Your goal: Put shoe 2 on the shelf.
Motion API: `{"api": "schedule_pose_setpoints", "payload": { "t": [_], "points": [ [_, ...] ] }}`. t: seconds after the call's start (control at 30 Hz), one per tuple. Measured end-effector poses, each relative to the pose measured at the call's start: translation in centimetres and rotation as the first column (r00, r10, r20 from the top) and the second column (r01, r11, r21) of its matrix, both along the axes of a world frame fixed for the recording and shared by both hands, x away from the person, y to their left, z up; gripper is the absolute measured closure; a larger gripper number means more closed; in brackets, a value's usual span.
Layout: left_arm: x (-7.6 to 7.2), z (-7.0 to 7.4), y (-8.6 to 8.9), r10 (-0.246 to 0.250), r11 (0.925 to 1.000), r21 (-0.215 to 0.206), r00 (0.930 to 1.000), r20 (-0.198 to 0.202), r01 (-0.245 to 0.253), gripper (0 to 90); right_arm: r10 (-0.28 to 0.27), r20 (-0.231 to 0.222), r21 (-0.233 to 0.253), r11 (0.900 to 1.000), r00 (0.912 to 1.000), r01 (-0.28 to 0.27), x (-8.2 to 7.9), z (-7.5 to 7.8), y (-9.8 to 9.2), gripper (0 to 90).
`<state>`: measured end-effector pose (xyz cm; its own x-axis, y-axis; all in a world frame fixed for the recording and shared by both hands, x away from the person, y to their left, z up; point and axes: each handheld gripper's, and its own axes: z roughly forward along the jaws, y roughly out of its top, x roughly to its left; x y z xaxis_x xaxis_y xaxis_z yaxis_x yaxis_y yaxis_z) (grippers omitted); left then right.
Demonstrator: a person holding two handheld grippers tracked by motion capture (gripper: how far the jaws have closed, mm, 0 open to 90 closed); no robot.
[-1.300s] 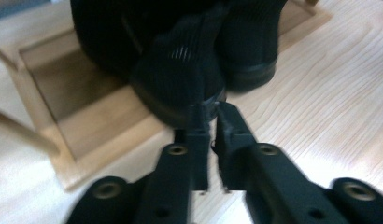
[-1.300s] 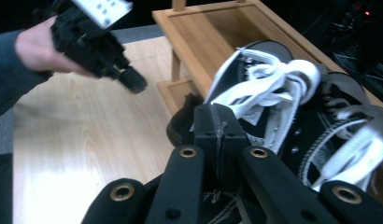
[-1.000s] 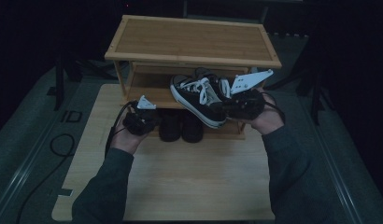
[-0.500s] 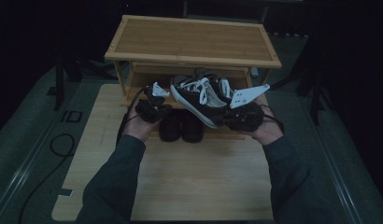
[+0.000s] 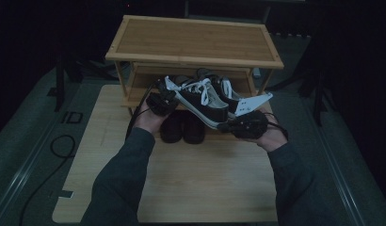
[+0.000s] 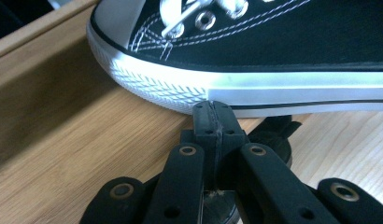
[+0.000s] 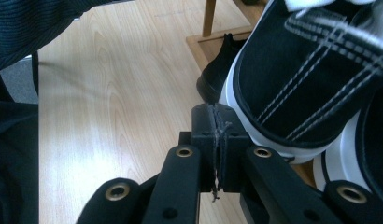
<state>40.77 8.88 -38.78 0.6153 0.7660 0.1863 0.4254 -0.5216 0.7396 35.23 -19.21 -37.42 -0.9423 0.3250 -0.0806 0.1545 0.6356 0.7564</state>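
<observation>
A black canvas sneaker (image 5: 200, 101) with white sole and laces lies tilted at the front of the rack's lower shelf (image 5: 134, 96), heel past the edge. My left gripper (image 5: 166, 96) is shut, its tip (image 6: 212, 109) touching the white sole by the toe (image 6: 157, 84). The right gripper (image 5: 226, 126) is shut too, its tip (image 7: 213, 116) against the sole at the sneaker's heel (image 7: 297, 84). A second matching sneaker (image 5: 226, 92) lies behind the first, its white sole (image 7: 348, 154) at the right edge of the right gripper view.
The bamboo shoe rack (image 5: 196, 40) stands at the far end of a light wooden board (image 5: 205, 188) on grey floor. A pair of dark shoes (image 5: 181, 129) sits on the board under the shelf's front edge. A black cable (image 5: 59, 146) lies at the left.
My left gripper has risen and moved forward and right to the sneaker's toe. The right gripper has drawn back toward the person, to the heel.
</observation>
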Motion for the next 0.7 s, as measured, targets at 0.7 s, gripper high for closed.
{"api": "schedule_pose_setpoints", "payload": {
  "t": [0.7],
  "points": [
    [1.0, -0.1, 0.2, 0.069, 0.9971, 0.030, 0.9975, 0.012, -0.069, 90.0, 0.008, 0.004, 0.006, 1.000, 1.0000, -0.008, 0.6, -0.7, -0.1, 88.0]
  ]
}}
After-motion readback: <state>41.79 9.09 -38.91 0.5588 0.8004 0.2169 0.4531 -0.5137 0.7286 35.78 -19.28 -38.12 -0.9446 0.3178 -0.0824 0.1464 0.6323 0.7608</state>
